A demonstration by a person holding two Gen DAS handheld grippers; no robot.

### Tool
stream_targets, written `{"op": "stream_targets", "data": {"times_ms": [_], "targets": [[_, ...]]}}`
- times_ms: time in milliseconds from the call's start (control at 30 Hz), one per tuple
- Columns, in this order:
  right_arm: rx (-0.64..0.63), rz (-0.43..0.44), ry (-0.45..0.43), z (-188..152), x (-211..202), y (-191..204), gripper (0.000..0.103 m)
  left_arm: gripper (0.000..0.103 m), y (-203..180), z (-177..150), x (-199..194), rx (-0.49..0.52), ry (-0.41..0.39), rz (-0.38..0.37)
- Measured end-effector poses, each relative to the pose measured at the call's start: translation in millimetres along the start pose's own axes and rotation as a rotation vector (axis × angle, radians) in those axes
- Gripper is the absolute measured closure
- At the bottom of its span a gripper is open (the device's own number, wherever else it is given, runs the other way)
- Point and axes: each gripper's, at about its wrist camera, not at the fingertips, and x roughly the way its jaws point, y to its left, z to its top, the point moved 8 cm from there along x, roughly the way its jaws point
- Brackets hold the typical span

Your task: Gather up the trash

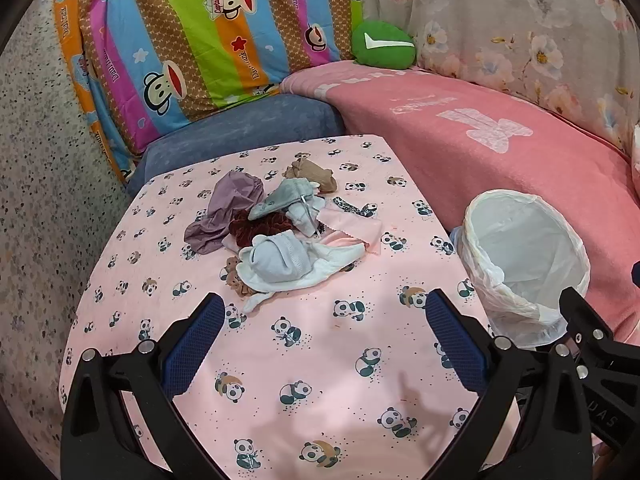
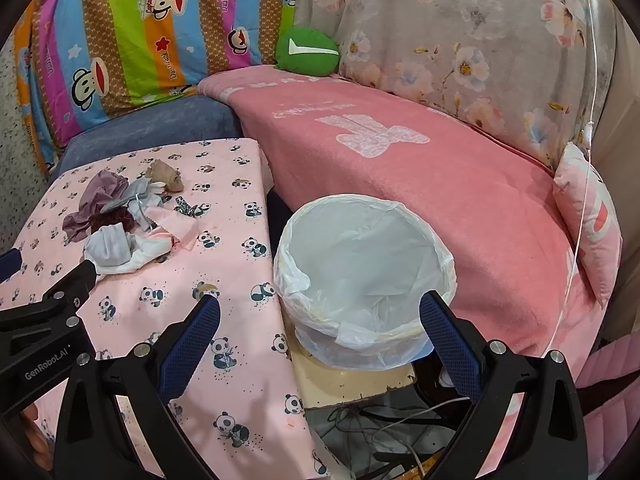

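Observation:
A pile of crumpled cloth scraps and socks (image 1: 276, 232) lies on the panda-print tablecloth (image 1: 304, 360); it also shows in the right wrist view (image 2: 128, 216). A white bin lined with a plastic bag (image 1: 524, 264) stands right of the table, and is close in the right wrist view (image 2: 364, 276). My left gripper (image 1: 324, 340) is open and empty, above the table short of the pile. My right gripper (image 2: 320, 340) is open and empty, in front of the bin's near rim.
A pink blanket (image 2: 420, 168) covers the sofa behind the bin. A striped cartoon cushion (image 1: 192, 40) and a green cushion (image 1: 382, 45) sit at the back. Cables (image 2: 380, 428) lie on the floor below the bin. A pink pillow (image 2: 592, 216) is at right.

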Motion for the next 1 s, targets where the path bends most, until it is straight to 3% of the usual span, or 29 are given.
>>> {"op": "stream_targets", "data": {"times_ms": [1000], "targets": [[0.009,0.000,-0.009,1.9,-4.4,-0.7,0.006,0.007,-5.2,0.0,-4.8,0.006,-0.011,-0.007]]}}
